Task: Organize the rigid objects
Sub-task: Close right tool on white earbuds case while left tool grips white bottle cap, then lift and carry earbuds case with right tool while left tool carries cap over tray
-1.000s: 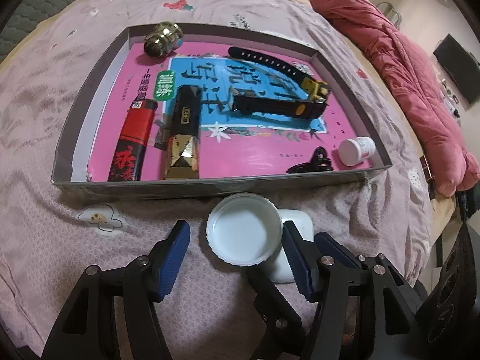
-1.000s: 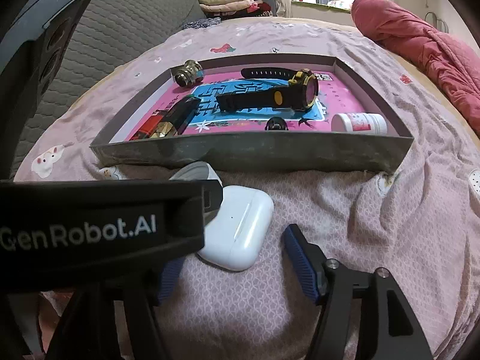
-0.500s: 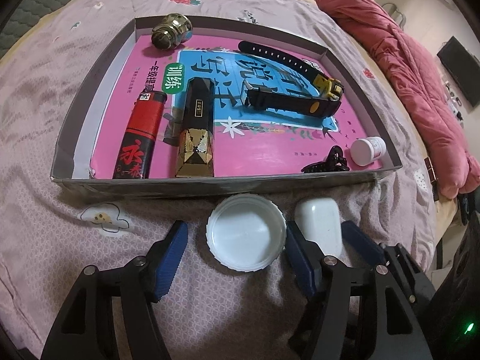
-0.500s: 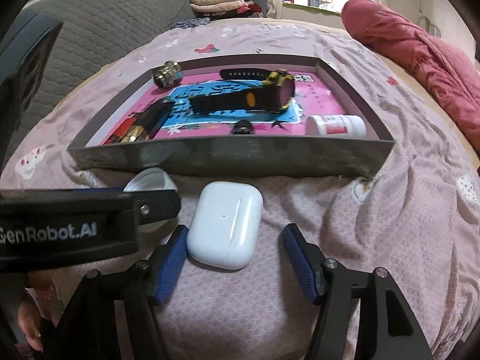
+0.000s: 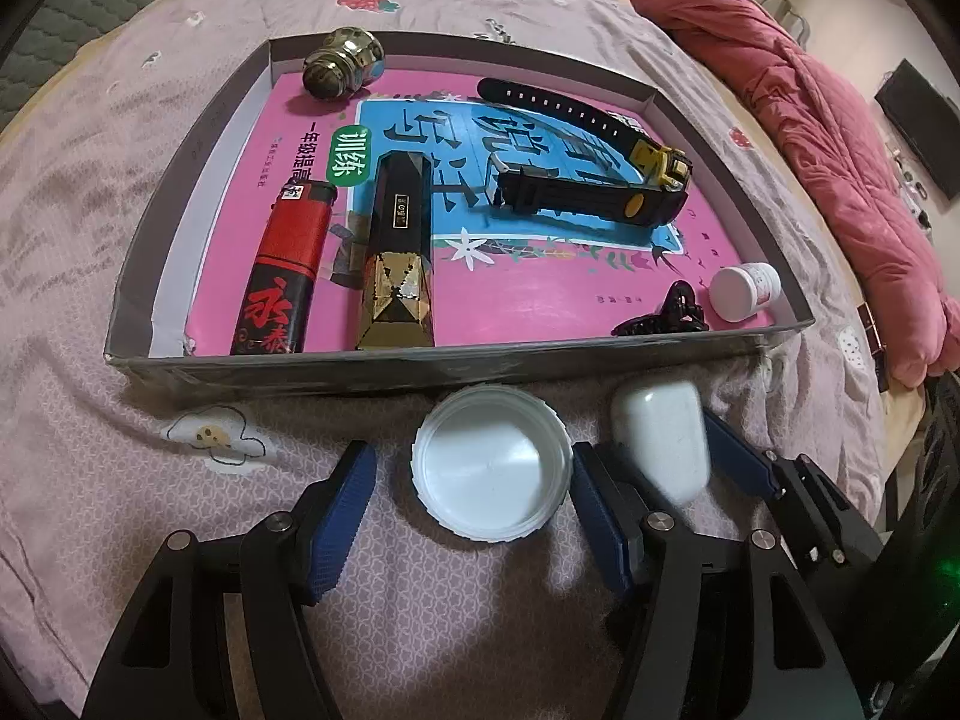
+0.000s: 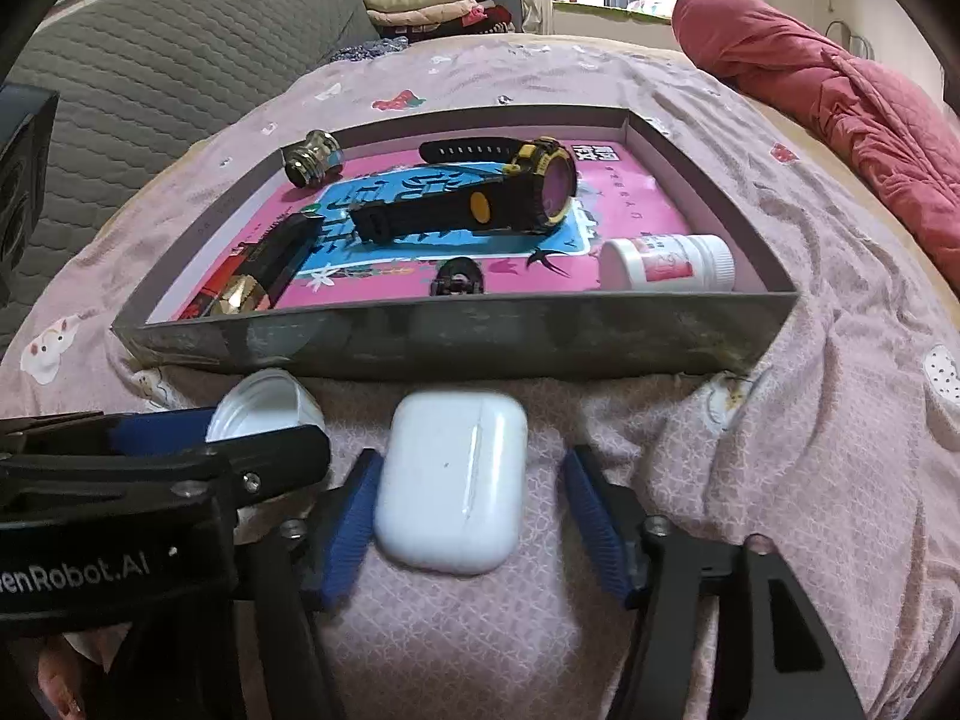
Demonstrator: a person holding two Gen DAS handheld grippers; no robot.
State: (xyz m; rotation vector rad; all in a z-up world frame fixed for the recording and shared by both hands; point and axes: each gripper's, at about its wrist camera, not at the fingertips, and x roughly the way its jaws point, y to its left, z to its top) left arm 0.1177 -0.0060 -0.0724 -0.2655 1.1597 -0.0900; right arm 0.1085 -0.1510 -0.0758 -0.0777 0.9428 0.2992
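Note:
A white bottle cap (image 5: 491, 469) lies open side up on the pink bedsheet, between the open blue pads of my left gripper (image 5: 471, 516); it also shows in the right wrist view (image 6: 264, 403). A white earbud case (image 6: 451, 480) lies just to its right, between the open pads of my right gripper (image 6: 474, 525); the left pad sits close against it. The case also shows in the left wrist view (image 5: 663, 438). Both lie just in front of a grey shallow box (image 5: 420, 367).
The box (image 6: 480, 333) holds a red lighter (image 5: 285, 267), a black and gold case (image 5: 396, 264), a brass knob (image 5: 342, 63), a black and yellow watch (image 5: 594, 180), a black hair clip (image 5: 666, 315) and a small white bottle (image 5: 744, 291). A red quilt (image 5: 840, 138) lies at the right.
The right gripper has swung left and forward so the earbud case now lies squarely between its pads. The left gripper has edged closer around the cap.

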